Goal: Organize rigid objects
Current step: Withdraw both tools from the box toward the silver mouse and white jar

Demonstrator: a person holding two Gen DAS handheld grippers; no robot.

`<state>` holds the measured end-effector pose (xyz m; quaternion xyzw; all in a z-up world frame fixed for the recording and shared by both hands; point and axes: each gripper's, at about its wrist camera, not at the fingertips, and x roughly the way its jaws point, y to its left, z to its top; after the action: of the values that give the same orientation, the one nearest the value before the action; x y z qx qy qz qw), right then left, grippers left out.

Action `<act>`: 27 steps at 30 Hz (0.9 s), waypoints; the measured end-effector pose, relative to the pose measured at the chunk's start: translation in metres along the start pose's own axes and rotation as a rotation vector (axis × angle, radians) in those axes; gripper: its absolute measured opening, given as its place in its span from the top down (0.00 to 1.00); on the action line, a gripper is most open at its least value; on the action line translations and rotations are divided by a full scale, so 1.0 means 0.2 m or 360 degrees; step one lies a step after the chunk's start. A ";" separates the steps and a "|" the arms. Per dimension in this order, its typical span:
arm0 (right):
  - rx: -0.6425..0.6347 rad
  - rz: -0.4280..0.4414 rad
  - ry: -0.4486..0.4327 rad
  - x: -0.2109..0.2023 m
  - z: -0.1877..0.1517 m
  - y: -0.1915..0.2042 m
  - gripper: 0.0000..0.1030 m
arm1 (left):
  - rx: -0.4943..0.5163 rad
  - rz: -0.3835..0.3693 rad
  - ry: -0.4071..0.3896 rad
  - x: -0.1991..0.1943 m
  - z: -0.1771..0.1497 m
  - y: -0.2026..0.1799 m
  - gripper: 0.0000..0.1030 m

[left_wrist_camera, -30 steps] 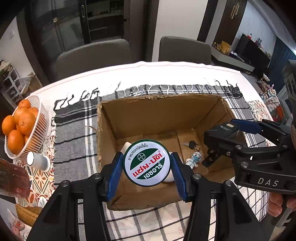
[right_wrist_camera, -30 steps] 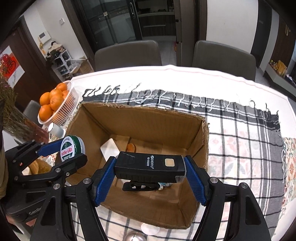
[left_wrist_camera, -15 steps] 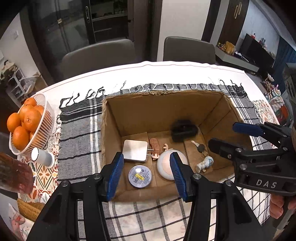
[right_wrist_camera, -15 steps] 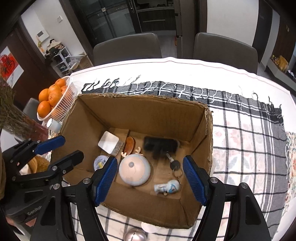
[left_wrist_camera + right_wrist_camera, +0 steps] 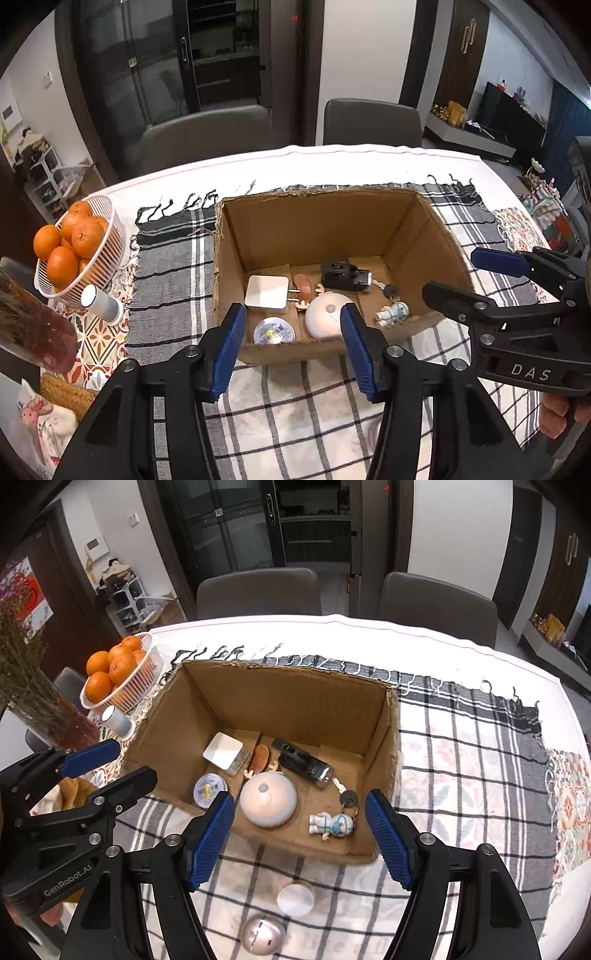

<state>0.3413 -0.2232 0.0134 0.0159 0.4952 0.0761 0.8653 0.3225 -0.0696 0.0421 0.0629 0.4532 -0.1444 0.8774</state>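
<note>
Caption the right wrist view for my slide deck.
Empty right gripper above a cardboard box holding a tin, flashlight and keys.

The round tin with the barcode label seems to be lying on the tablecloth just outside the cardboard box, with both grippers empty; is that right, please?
Not quite: the round tin lies inside the cardboard box, in its near left corner, as the right wrist view shows. The left gripper and right gripper are indeed empty.

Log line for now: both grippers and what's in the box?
left gripper: open, empty | right gripper: open, empty | cardboard box: holds tin, flashlight
</note>
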 end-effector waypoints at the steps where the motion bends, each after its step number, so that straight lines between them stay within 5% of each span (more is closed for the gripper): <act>1: -0.0001 0.0002 -0.0009 -0.02 -0.01 0.00 0.28 | 0.0006 -0.0002 -0.0013 -0.02 -0.01 -0.01 0.47; 27: -0.0256 0.0061 -0.0175 -0.25 -0.34 0.02 0.28 | 0.0054 0.0007 -0.0144 -0.22 -0.39 -0.25 0.43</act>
<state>0.2572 -0.2308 0.0219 -0.0400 0.4388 0.1310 0.8881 0.2234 -0.0893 0.0331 0.0723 0.4104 -0.1528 0.8961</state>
